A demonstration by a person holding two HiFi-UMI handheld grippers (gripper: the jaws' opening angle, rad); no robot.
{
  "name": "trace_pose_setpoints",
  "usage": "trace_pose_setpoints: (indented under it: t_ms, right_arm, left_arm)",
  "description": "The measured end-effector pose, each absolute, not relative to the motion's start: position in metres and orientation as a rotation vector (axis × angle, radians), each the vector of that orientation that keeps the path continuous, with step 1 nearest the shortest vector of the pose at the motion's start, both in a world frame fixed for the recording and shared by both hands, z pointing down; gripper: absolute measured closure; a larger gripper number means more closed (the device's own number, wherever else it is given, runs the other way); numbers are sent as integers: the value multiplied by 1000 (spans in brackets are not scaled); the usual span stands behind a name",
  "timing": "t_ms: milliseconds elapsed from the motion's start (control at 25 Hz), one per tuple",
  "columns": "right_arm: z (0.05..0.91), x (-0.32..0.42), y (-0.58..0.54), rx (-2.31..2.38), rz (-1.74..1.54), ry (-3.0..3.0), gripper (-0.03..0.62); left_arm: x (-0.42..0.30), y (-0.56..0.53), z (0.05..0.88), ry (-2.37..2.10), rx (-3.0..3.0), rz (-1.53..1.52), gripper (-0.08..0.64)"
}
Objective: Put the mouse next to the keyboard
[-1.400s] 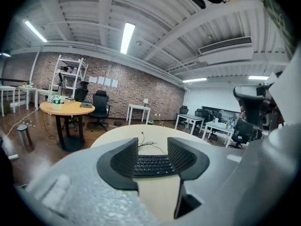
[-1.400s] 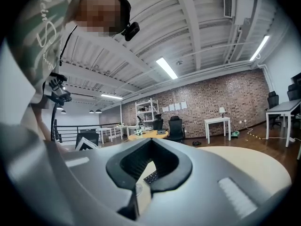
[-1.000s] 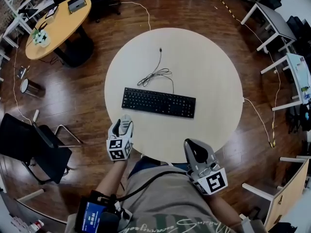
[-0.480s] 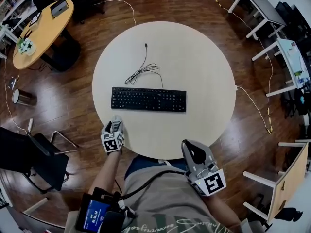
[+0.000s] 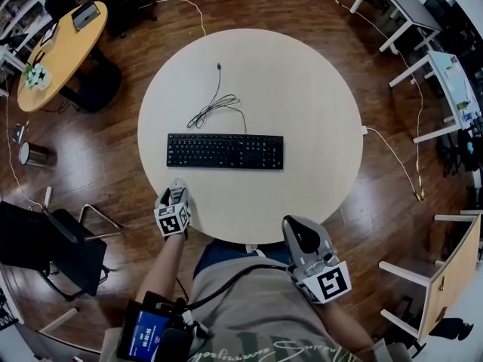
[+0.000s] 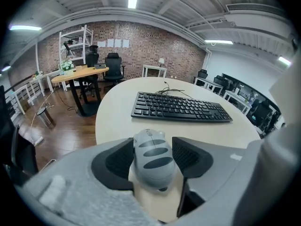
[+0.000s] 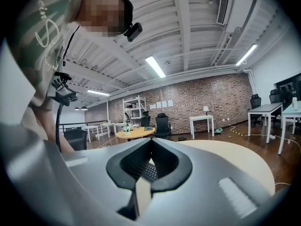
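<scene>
Since a second ago your left gripper (image 5: 176, 194) has straightened from a slight rightward lean and now points squarely away from you, while the keyboard (image 5: 225, 151) sits higher and further left in the head view. Your left forearm reaches forward from your body, and that gripper hangs over the near rim of the round bench (image 5: 302, 89), short of the keyboard's left end. Its fingers (image 6: 115, 159) are closed on the grey mouse (image 6: 153, 157), one on each flank, with the mouse's nose toward the keyboard and apart from it. Whether the mouse touches the bench you cannot tell. Beyond the keyboard, its cable (image 5: 215, 108) lies in loose loops on the bench. Your right gripper (image 5: 302, 236) is tucked close to your torso just off the bench's near edge, aimed toward the bench. Its fingers (image 7: 127, 166) meet at the tips, with nothing between them.
</scene>
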State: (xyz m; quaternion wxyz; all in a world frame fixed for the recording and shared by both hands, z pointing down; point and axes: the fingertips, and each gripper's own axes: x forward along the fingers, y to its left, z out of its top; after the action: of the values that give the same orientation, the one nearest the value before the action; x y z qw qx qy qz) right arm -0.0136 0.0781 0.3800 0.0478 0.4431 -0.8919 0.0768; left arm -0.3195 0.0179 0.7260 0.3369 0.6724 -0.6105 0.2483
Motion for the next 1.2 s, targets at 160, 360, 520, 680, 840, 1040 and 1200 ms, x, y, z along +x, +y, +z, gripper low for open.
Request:
trace_pose_setpoints:
  t_ms: [160, 360, 520, 680, 840, 1040, 1200]
  right_arm:
    - [376, -7, 78, 1323, 260, -2748, 588]
    - [382, 2, 82, 1270, 290, -2769, 588]
    - [385, 13, 84, 1216, 283, -2783, 588]
    - [379, 21, 82, 1175, 340, -2815, 588]
    - [378, 39, 78, 1131, 338, -2839, 588]
    - [380, 76, 69, 1128, 310, -2838, 588]
    - [387, 108, 57, 1132, 266, -2848, 588]
  left_arm:
    - [-308, 30, 724, -1598, 1728, 644, 293]
    - [-290, 44, 724, -1588, 1721, 648, 293]
    - [-272, 55, 724, -1593, 1717, 655, 293]
    - [-246, 69, 723, -1576, 1724, 697, 295]
    - [-216, 85, 721, -1573, 1709, 734, 296]
    - [-168, 98, 724, -1544, 1704, 729, 296]
    - [-137, 101, 724, -1536, 1701, 734, 296]
